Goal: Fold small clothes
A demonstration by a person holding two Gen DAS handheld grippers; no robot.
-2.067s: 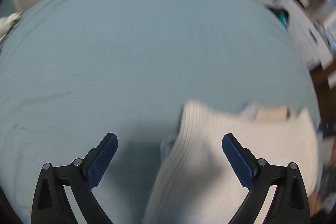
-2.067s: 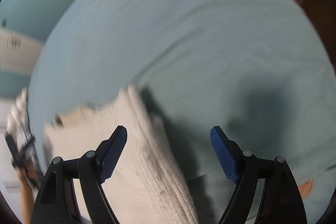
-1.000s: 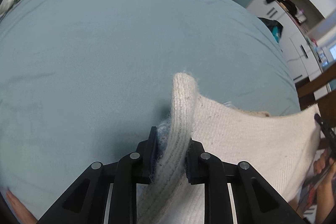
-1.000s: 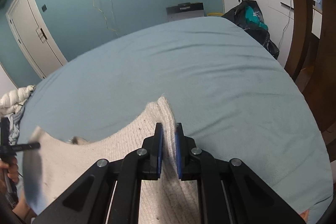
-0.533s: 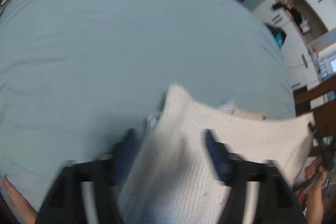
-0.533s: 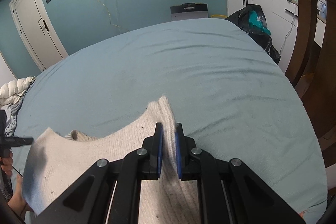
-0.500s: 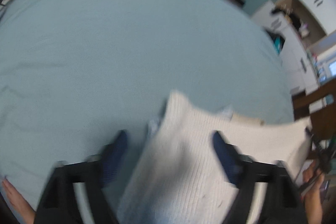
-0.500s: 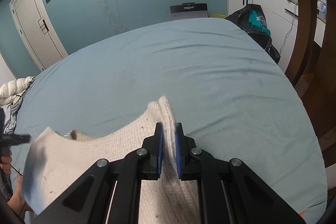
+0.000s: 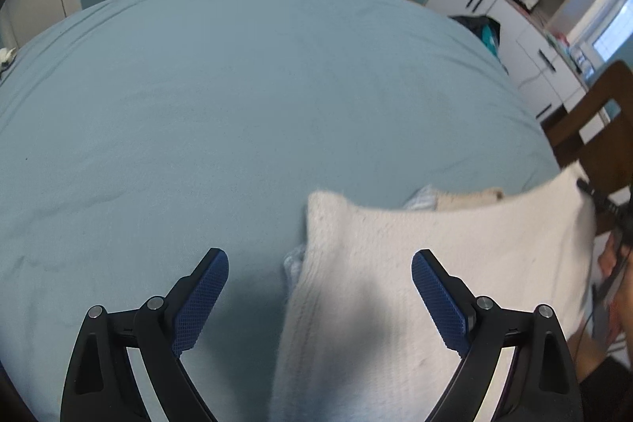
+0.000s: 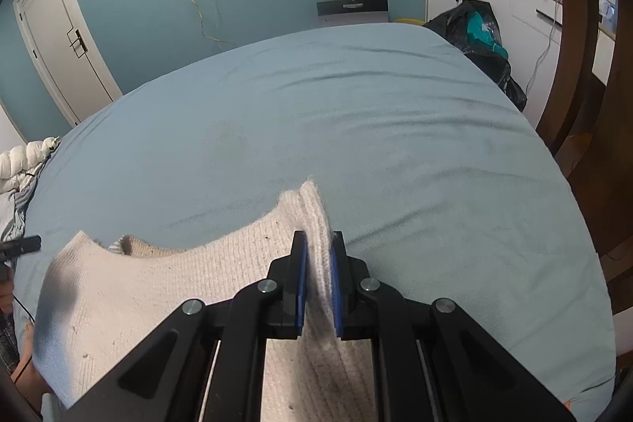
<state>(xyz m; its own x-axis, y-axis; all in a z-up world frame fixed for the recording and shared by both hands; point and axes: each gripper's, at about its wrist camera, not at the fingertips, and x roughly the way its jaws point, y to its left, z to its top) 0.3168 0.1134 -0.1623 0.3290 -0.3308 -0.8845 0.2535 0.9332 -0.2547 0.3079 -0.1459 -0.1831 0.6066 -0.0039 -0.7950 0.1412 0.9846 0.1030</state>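
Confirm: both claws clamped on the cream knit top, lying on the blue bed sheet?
Not quite. Only the right claw is clamped on the cream knit top. The left wrist view shows the left claw open and widening, its pads clear of the fabric. The top does lie on the blue bed sheet.

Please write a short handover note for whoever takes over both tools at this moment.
Left tool: jaws opening, pads clear of the cloth; the cream knit top lies below and between them.
Right tool: shut on the top's other shoulder corner.
The top lies spread on the blue bed.
Done: nothing visibly folded.
Left: regrip with the left tool, then fold.
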